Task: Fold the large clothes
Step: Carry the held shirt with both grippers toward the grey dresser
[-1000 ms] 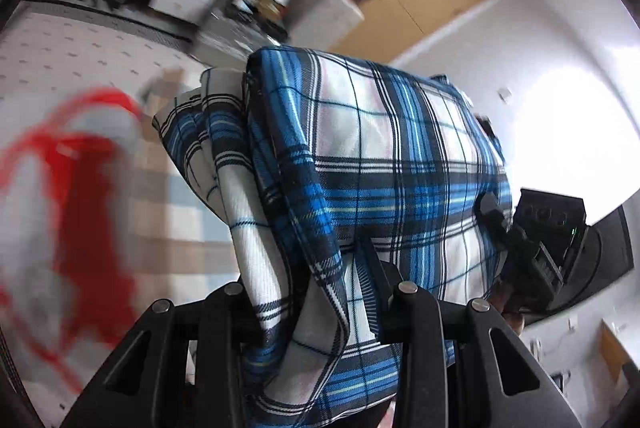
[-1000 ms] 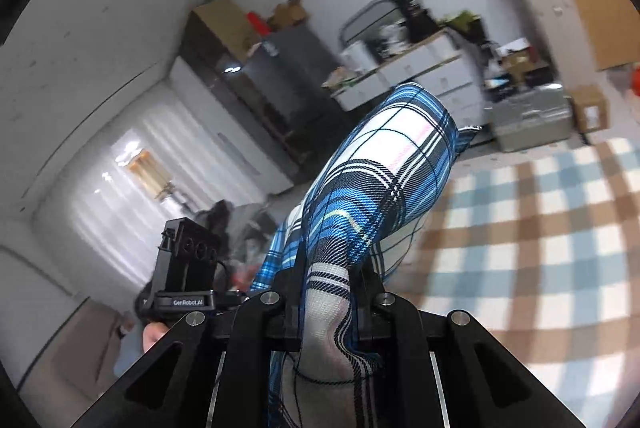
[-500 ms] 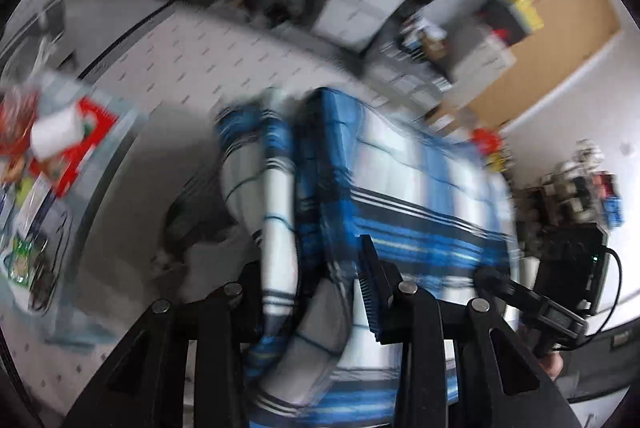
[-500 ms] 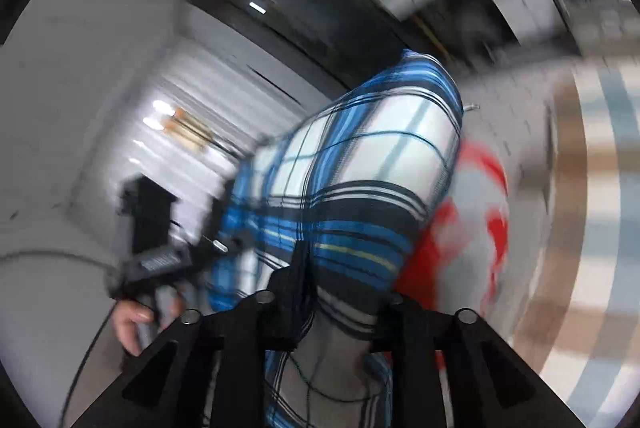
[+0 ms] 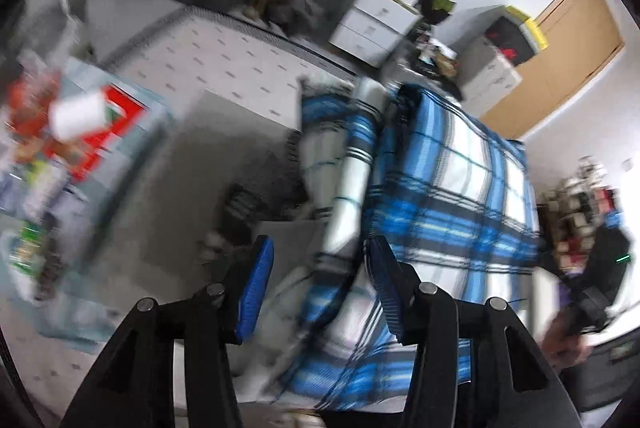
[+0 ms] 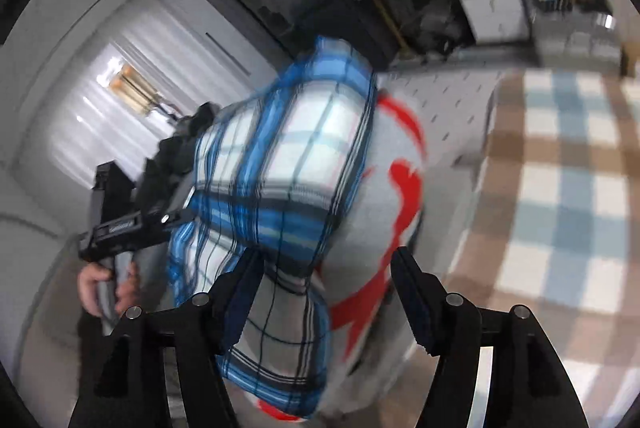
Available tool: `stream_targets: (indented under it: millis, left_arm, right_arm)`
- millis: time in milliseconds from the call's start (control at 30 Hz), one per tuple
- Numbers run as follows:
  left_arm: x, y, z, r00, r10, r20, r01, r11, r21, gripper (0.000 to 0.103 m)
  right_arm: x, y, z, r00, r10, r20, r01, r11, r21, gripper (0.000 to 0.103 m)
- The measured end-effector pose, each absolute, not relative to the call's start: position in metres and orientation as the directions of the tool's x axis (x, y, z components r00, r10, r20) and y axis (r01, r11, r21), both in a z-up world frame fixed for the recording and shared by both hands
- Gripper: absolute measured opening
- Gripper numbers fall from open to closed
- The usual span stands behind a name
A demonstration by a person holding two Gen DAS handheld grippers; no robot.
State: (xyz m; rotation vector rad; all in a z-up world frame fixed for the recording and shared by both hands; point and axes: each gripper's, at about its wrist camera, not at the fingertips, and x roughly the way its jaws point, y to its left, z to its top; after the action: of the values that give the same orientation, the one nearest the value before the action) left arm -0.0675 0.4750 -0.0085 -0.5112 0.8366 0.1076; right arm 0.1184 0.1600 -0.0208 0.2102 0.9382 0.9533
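Both tools have just been opening: the left tool and right tool stand apart around the soft, light blue-and-white plaid cloth garment, gripping nothing; it slumps ahead onto a grey-and-red garment; retake it at folded edges

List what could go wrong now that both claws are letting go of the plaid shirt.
1. The plaid shirt is landing on a white and red garment, so the two may tangle or the stack may lean.
2. Both claws have just been opening; the left claw still has cloth between its fingers and could drag the fold open on withdrawal.
3. The right claw could snag it likewise.
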Motion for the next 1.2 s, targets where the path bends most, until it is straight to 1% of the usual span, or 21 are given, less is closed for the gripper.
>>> stream_targets:
  millis: [33, 67, 100, 133, 200, 300, 433, 500, 567, 600, 700, 767, 867, 1000, 1100, 1200]
  left_arm:
    - [-0.072, 0.474, -0.003, 0.675, -0.052, -0.736, -0.31, 0.885, -0.348, 0.045]
    - [-0.078, 0.473, 0.001, 0.687, -0.03, -0.726, -0.307, 0.894, -0.327, 0.045]
    - [-0.085, 0.464, 0.01, 0.711, -0.023, -0.703, -0.279, 0.908, -0.312, 0.045]
    - [-0.09, 0.453, 0.018, 0.736, -0.031, -0.676, -0.241, 0.922, -0.304, 0.045]
    - [-0.099, 0.433, 0.026, 0.762, -0.053, -0.645, -0.181, 0.94, -0.29, 0.045]
    - [-0.104, 0.406, 0.025, 0.781, -0.126, -0.611, -0.061, 0.959, -0.275, 0.045]
    - [-0.091, 0.403, -0.009, 0.763, -0.118, -0.635, -0.107, 0.947, -0.304, 0.045]
    - [-0.082, 0.409, -0.025, 0.74, -0.083, -0.667, -0.15, 0.947, -0.284, 0.045]
    - [-0.077, 0.42, -0.037, 0.726, -0.109, -0.679, -0.162, 0.933, -0.323, 0.044]
    - [-0.074, 0.43, -0.044, 0.73, -0.125, -0.672, -0.173, 0.917, -0.359, 0.044]
    - [-0.071, 0.442, -0.048, 0.742, -0.157, -0.651, -0.166, 0.899, -0.406, 0.044]
    - [-0.07, 0.445, -0.05, 0.745, -0.148, -0.65, -0.175, 0.898, -0.404, 0.044]
    - [-0.068, 0.444, -0.051, 0.752, -0.15, -0.642, -0.168, 0.898, -0.407, 0.044]
    - [-0.075, 0.435, -0.051, 0.75, -0.158, -0.642, -0.168, 0.893, -0.417, 0.044]
    - [-0.083, 0.434, -0.048, 0.747, -0.14, -0.65, -0.179, 0.899, -0.399, 0.045]
    - [-0.089, 0.434, -0.042, 0.743, -0.122, -0.658, -0.188, 0.905, -0.381, 0.045]
  right_arm:
    - [0.119, 0.16, -0.008, 0.264, 0.763, -0.59, -0.623, 0.602, 0.499, 0.067]
    - [0.12, 0.16, 0.004, 0.285, 0.757, -0.588, -0.64, 0.607, 0.471, 0.068]
    - [0.122, 0.168, 0.015, 0.297, 0.754, -0.586, -0.656, 0.607, 0.448, 0.071]
    - [0.121, 0.174, 0.024, 0.305, 0.755, -0.581, -0.673, 0.602, 0.429, 0.076]
    - [0.122, 0.191, 0.041, 0.303, 0.757, -0.579, -0.707, 0.586, 0.396, 0.08]
    - [0.123, 0.227, 0.051, 0.29, 0.727, -0.623, -0.736, 0.586, 0.34, 0.081]
    - [0.136, 0.271, 0.041, 0.224, 0.681, -0.697, -0.73, 0.591, 0.343, 0.081]
    - [0.145, 0.288, 0.025, 0.174, 0.65, -0.74, -0.714, 0.601, 0.359, 0.082]
    - [0.153, 0.302, 0.009, 0.198, 0.596, -0.778, -0.701, 0.641, 0.312, 0.082]
    - [0.155, 0.308, 0.003, 0.201, 0.569, -0.798, -0.703, 0.651, 0.286, 0.084]
    - [0.153, 0.329, -0.012, 0.228, 0.484, -0.845, -0.737, 0.653, 0.174, 0.098]
    - [0.153, 0.34, -0.019, 0.256, 0.432, -0.865, -0.739, 0.664, 0.113, 0.099]
    - [0.159, 0.343, -0.022, 0.254, 0.426, -0.868, -0.72, 0.682, 0.124, 0.098]
    - [0.156, 0.343, -0.019, 0.283, 0.425, -0.86, -0.72, 0.686, 0.102, 0.099]
    - [0.146, 0.333, -0.004, 0.296, 0.48, -0.826, -0.736, 0.666, 0.123, 0.099]
    - [0.131, 0.311, 0.014, 0.285, 0.574, -0.767, -0.754, 0.629, 0.19, 0.096]
